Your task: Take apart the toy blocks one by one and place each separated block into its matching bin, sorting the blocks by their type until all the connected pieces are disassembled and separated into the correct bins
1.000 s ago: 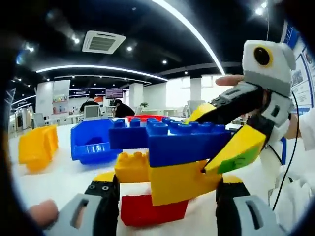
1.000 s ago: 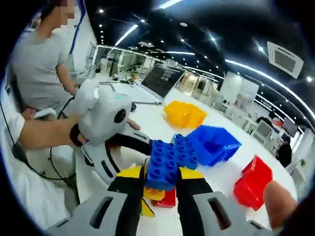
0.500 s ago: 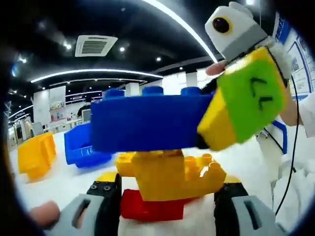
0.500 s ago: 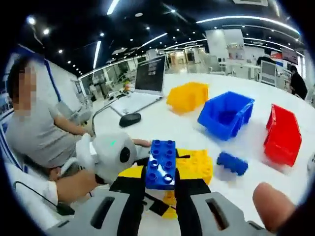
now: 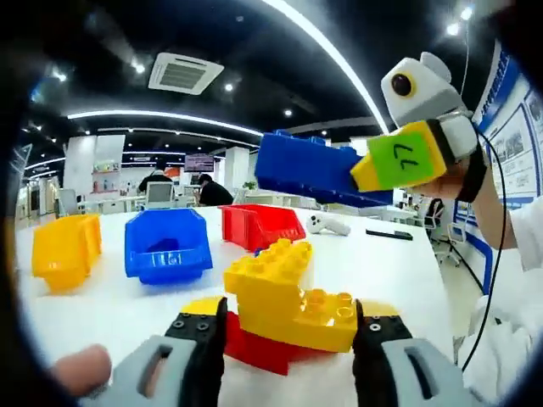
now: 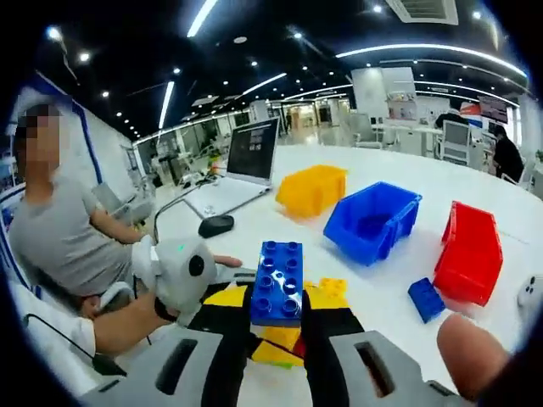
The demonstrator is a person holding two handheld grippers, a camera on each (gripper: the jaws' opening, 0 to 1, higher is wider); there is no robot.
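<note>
white table (image 6: 501,203), yellow bin (image 6: 312,188), blue bin (image 6: 371,222), red bin (image 6: 468,252), laptop (image 6: 240,165)

Blue block (image 5: 316,170) now pulled off yellow block (image 5: 290,297), lifted clear in right gripper (image 5: 361,174)

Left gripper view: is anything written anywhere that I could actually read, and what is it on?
"77", or a mark like it, handwritten in black on the green sticker on the right gripper, which holds the blue block.
Blue wall posters: print too small to read.
Distant wall screen: too blurred.
</note>
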